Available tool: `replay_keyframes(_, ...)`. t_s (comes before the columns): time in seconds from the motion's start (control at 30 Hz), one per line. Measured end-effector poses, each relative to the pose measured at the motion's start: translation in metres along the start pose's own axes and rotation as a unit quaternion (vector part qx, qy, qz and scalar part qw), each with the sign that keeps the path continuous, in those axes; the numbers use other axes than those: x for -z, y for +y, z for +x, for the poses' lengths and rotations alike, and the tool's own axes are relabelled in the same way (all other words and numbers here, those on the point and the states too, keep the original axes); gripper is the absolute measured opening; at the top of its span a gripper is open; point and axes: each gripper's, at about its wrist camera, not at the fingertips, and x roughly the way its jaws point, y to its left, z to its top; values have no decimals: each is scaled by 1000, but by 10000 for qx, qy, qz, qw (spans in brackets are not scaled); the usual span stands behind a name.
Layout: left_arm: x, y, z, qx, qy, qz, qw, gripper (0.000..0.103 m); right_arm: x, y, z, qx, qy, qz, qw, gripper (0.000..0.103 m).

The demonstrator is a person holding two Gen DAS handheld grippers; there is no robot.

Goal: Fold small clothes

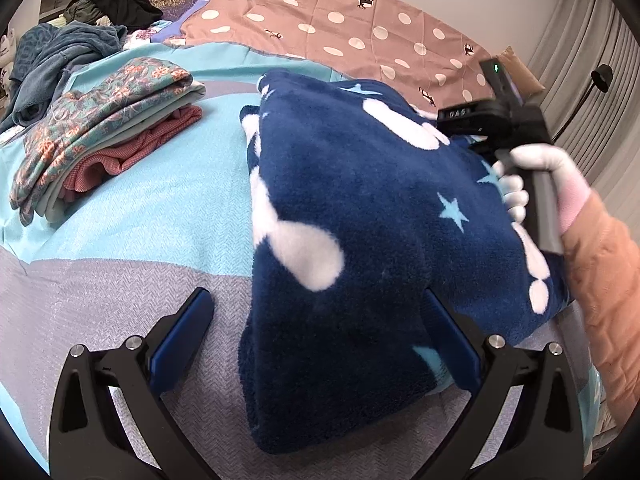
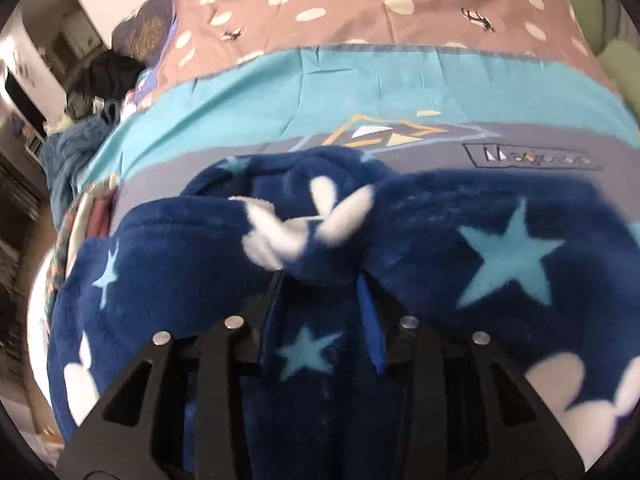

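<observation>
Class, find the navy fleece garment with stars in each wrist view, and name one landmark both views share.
Left wrist view: the navy fleece garment fills centre and right, draped over the open left tool's right finger.
Right wrist view: it fills the lower half, bunched between the right tool's fingers.
Shared landmark: the pink polka-dot sheet along the top.

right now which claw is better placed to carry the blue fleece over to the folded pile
Right. The right claw is shut on the blue fleece; the left claw is open, gripping nothing, though nearer the folded pile.
</observation>
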Motion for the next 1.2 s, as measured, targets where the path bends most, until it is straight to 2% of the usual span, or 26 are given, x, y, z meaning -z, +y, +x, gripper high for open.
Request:
replay_keyframes(0.07, 0, 1, 0, 18, 6, -15, 10000, 102, 3, 12, -17, 235, -103, -359, 9990, 37)
replay_keyframes(0.13, 0, 1, -1, 40, -18, -27, 10000, 102, 14, 15, -42, 274, -434, -492, 9975, 40)
replay_keyframes(0.2, 0, 4, -3, 124, -42, -84, 9999, 102, 35, 19, -78, -25, -830, -666, 9943, 45)
replay_keyframes(0.23, 0, 6, -4, 180, -63, -127, 9997, 102, 49, 28, -94, -214, -966, -877, 9912, 52)
replay_keyframes(0.27, 0, 9, -6, 273, -99, -208, 9994, 102, 71, 39, -114, -388, -1111, -1227, 9854, 56)
replay_keyframes(0.33, -2, 22, -15, 566, -220, -543, 9967, 102, 112, 64, -142, -498, -1318, -1931, 9710, 77)
replay_keyframes(0.4, -3, 36, -26, 763, -326, -873, 9927, 102, 150, 83, -161, -502, -1412, -2506, 9564, 79)
replay_keyframes(0.5, -8, 54, -48, 604, -623, -1014, 9911, 102, 216, 115, -176, -559, -1424, -3330, 9304, 80)
replay_keyframes(0.57, -11, 64, -60, 462, -737, -1061, 9905, 102, 245, 140, -176, -637, -1380, -3735, 9151, 81)
replay_keyframes(0.63, -13, 75, -71, 351, -824, -1114, 9897, 102, 273, 163, -170, -538, -1467, -4225, 8928, 82)
replay_keyframes(0.73, -10, 83, -82, 223, -912, -1146, 9890, 102, 293, 187, -155, -296, -1505, -4752, 8664, 83)
replay_keyframes(0.83, -6, 92, -84, 226, -880, -1247, 9880, 102, 307, 205, -131, 194, -1537, -5170, 8419, 83)
replay_keyframes(0.9, -4, 98, -84, 248, -840, -1285, 9878, 102, 308, 211, -104, 896, -1627, -5364, 8233, 83)
replay_keyframes(0.93, -3, 101, -84, 280, -823, -1299, 9877, 102, 305, 212, -98, 951, -1671, -5329, 8241, 83)
replay_keyframes(0.97, -5, 102, -81, 334, -804, -1307, 9876, 102, 296, 211, -93, 889, -1707, -5149, 8354, 83)
replay_keyframes(1.03, -14, 106, -72, 762, -777, -1323, 9852, 102, 279, 217, -86, 921, -1660, -4875, 8522, 83)
replay_keyframes(1.07, -18, 108, -67, 1055, -789, -1354, 9820, 102, 278, 220, -85, 958, -1719, -4867, 8511, 83)
replay_keyframes(1.1, -29, 113, -53, 1621, -716, -1465, 9732, 102, 279, 225, -84, 1035, -1807, -4914, 8457, 82)
replay_keyframes(1.13, -35, 117, -43, 1850, -615, -1571, 9681, 102, 281, 228, -84, 1089, -1865, -4970, 8404, 77)
replay_keyframes(1.2, -52, 120, -18, 2129, -341, -1830, 9592, 102, 291, 233, -86, 1185, -2027, -5169, 8232, 73)
